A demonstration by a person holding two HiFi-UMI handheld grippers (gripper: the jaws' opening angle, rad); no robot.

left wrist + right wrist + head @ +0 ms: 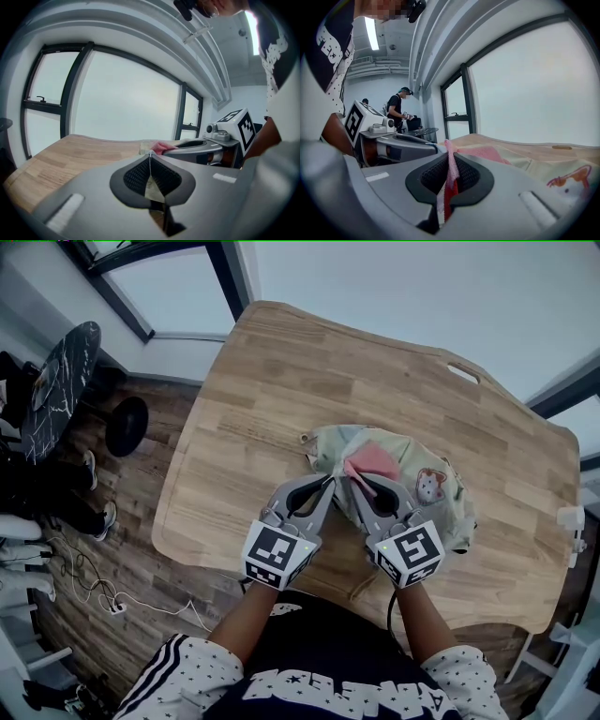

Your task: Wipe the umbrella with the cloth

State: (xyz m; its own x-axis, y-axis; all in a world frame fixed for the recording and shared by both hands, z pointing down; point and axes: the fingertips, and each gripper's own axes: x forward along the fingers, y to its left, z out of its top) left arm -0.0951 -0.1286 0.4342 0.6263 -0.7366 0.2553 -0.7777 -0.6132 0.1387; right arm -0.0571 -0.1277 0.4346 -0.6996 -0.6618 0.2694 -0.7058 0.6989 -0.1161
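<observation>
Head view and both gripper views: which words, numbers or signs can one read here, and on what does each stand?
No text can be read with certainty.
Shirt: large white letters, upside down and cut off at the picture's edge, not readable.
Marker cubes: black and white square patterns, no letters or numbers.
Umbrella: a cartoon picture, no words visible.

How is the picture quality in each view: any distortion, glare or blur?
Head view: even daylight, only soft shadows on the table, whose edges look slightly bowed. Left gripper view: strong fisheye with black corners; the window is washed out to white. Right gripper view: the same fisheye, and a ceiling lamp that glares as a bright streak.
</observation>
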